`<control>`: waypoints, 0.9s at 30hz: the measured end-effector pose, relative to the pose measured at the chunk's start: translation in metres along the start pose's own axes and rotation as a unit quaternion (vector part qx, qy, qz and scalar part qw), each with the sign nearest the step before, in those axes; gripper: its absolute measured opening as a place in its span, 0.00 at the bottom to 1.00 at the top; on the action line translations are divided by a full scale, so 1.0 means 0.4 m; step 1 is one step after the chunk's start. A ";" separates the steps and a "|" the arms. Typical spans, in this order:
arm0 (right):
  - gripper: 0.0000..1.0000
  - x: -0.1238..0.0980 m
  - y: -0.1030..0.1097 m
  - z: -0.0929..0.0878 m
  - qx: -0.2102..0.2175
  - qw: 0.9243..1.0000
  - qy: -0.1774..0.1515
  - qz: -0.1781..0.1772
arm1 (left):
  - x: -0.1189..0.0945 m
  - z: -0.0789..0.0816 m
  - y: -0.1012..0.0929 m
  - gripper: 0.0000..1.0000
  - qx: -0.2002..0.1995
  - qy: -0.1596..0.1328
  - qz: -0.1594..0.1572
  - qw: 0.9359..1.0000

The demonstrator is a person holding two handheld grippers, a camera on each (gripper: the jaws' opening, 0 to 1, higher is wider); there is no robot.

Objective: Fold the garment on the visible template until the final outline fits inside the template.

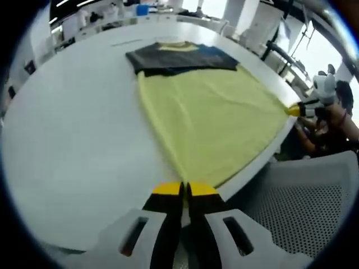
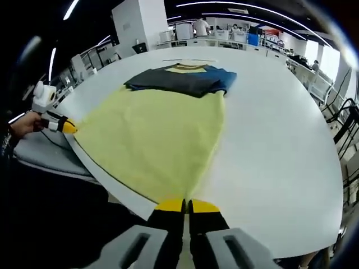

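Hand-held grippers: appearance

Left hand-held gripper [image 1: 185, 189] and right hand-held gripper [image 2: 187, 206]: black jaws, yellow tips, white slotted housings.

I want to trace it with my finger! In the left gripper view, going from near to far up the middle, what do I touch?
left gripper → yellow body of the garment → dark top of the garment → far table edge.

I am working in a big open office or lab hall. My white desk [image 2: 280, 145] is wide, and beyond it stand rows of more white desks [image 2: 224, 35] with people [image 2: 200, 26] at them. Long strip lights [image 2: 71, 9] run along a dark ceiling, a white pillar [image 2: 140, 22] rises behind, and a grey mesh chair [image 1: 303, 207] sits beside me.
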State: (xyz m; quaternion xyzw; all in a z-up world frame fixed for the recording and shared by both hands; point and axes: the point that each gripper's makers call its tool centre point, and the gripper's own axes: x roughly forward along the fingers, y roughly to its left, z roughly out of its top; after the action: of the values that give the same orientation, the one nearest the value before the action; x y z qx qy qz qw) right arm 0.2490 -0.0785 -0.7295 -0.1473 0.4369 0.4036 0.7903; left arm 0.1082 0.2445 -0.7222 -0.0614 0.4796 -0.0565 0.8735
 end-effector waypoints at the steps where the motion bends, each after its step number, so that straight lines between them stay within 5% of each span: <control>1: 0.00 -0.001 0.001 -0.001 0.000 1.000 0.000 0.000 | 0.000 -0.002 -0.001 0.00 -0.001 0.001 -0.001 1.000; 13: 0.00 -0.020 0.017 -0.014 0.000 1.000 0.002 0.005 | -0.018 -0.021 -0.013 0.00 -0.012 0.024 0.001 1.000; 27: 0.00 -0.050 0.031 -0.012 -0.009 1.000 0.007 0.010 | -0.065 -0.014 -0.028 0.00 -0.019 0.017 -0.008 1.000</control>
State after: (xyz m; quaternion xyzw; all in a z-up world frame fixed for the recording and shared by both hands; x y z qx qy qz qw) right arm 0.2308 -0.0837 -0.7145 -0.1526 0.4403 0.4140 0.7820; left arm 0.0893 0.2374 -0.7019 -0.0807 0.4947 -0.0550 0.8635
